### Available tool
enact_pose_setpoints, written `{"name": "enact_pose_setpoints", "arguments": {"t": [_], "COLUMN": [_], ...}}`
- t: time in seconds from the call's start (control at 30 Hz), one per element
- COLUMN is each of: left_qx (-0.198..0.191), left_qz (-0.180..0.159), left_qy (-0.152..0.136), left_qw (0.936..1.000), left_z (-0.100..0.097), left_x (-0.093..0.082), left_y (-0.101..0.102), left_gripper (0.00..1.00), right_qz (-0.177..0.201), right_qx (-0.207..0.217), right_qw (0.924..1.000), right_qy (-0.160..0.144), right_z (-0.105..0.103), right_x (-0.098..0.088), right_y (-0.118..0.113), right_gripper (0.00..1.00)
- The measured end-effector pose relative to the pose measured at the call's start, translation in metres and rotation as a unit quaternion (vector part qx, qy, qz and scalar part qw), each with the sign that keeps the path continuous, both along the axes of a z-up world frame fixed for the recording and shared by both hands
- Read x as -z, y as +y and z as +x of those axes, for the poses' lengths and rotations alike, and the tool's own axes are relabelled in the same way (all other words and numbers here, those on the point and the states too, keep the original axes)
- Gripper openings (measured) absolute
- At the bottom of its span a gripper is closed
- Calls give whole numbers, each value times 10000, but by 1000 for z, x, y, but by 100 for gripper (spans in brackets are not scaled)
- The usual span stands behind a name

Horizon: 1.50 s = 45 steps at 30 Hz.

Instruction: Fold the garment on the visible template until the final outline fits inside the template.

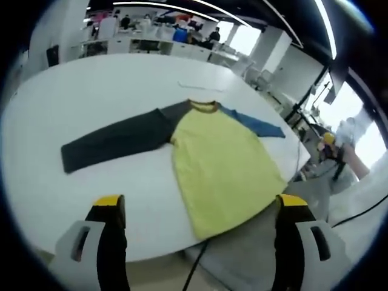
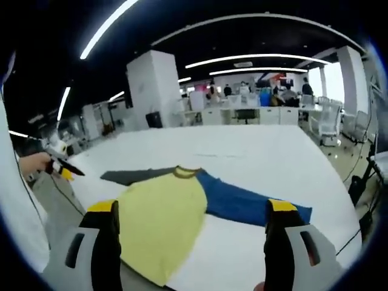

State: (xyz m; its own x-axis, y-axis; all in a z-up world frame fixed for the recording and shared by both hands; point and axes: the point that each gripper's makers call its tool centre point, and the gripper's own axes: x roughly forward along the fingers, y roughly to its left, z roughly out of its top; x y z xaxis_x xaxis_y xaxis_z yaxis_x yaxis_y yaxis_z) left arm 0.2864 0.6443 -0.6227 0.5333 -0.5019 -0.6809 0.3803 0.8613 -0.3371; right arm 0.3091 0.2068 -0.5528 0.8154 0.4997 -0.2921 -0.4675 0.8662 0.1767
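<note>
A shirt [image 1: 218, 163] lies flat on the white table [image 1: 91, 91], face up. Its body is yellow. One sleeve is dark grey [image 1: 115, 142] and one sleeve is blue [image 2: 242, 206]. Both sleeves stick out to the sides. The bottom edge of the shirt hangs a little over the table edge.

The left claw [image 1: 197, 209] is wide and holds nothing. The right claw [image 2: 191, 212] is wide too and holds nothing. Both hang above the near edge of the table, not touching the shirt.

I cannot see a template on the table.

I think no fold is made yet. A good first step is to pinch each sleeve at its end and lay it flat across the yellow part. Go slow, so the cloth does not bunch up or slide off the table.
</note>
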Motion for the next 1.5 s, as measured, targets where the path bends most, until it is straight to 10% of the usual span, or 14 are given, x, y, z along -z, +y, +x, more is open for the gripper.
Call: {"name": "enact_pose_setpoints", "arguments": {"t": [0.53,1.5], "left_qx": [-13,-99], "left_qz": [64,100], "left_qy": [87,353], "left_qw": [9999,9993], "left_z": [0,19], "left_x": [3,22], "left_y": [-1,-18], "left_gripper": [100,99], "right_qz": [97,-659], "right_qx": [370,1071], "right_qw": [9992,9859], "right_qy": [85,1100], "right_z": [13,53], "right_x": [10,77], "right_y": [-21,-108], "right_gripper": [100,100]}}
